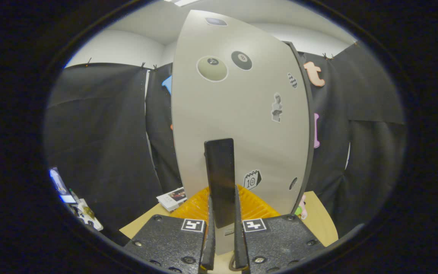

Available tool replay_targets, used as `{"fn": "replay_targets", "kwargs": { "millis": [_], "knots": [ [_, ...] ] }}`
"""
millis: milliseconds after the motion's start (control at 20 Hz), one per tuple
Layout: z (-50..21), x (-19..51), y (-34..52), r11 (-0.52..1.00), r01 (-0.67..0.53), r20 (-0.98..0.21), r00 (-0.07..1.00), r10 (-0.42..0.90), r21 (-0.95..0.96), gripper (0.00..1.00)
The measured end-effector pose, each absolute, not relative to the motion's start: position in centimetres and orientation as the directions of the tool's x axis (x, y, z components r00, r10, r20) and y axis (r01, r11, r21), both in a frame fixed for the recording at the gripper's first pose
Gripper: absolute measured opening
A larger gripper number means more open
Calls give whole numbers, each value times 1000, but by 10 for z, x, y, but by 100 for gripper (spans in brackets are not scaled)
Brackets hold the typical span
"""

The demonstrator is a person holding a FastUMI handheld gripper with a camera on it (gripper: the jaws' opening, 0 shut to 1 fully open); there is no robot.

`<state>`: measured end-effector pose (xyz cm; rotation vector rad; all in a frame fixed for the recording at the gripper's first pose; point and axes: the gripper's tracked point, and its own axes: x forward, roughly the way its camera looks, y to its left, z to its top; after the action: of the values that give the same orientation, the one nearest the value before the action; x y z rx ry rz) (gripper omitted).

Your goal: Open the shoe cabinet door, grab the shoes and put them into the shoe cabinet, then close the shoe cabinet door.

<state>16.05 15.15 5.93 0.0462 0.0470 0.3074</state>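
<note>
The shoe cabinet door (238, 114) stands upright just ahead of me, a pale grey panel with several stickers and a dark edge along its right side. A tall black handle (219, 171) sticks out from its lower middle. My gripper (222, 219) is shut on that handle, one finger pressing each side of its lower part. An orange ribbed thing (194, 207) lies at the foot of the door, on both sides of the fingers; what it is I cannot tell. I cannot tell how far the door is swung.
The cabinet stands on a light wooden tabletop (319, 222). A small printed booklet (171, 198) lies left of the door's foot, and a small pink and green item (301, 208) sits at its right. Loose clutter (84, 217) lies low on the far left.
</note>
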Motion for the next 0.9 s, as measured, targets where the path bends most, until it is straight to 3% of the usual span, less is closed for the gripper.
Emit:
{"fn": "replay_targets", "kwargs": {
  "millis": [550, 900],
  "knots": [
    [57, 124, 61, 972, -236, -51, 970, 236, 5, 19],
    [53, 102, -12, 983, -183, -67, 981, 182, -11, 10]
  ]
}}
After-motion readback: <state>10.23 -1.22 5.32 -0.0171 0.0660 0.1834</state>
